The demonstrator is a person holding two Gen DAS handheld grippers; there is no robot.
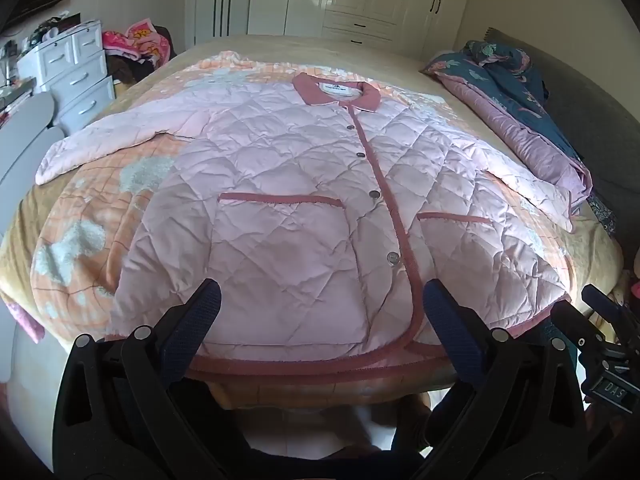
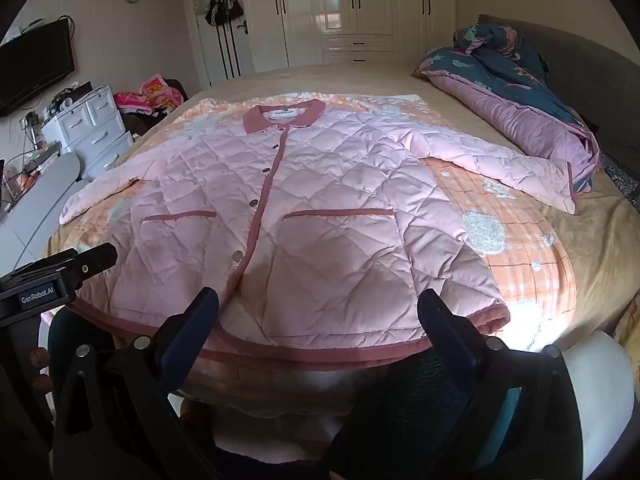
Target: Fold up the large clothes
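A pink quilted jacket (image 1: 288, 200) with dark pink collar, trim and snap buttons lies flat, front up, on the bed, sleeves spread to both sides. It also shows in the right wrist view (image 2: 320, 216). My left gripper (image 1: 320, 304) is open and empty, held above the jacket's hem, left of the button line. My right gripper (image 2: 318, 312) is open and empty above the hem on the right half. The right gripper's body shows at the right edge of the left wrist view (image 1: 600, 328).
The jacket lies on an orange patterned blanket (image 2: 520, 240) over the bed. A folded dark floral quilt (image 2: 520, 92) lies at the back right. A white drawer unit (image 1: 76, 72) and clothes pile stand left of the bed. Wardrobes (image 2: 360, 8) line the far wall.
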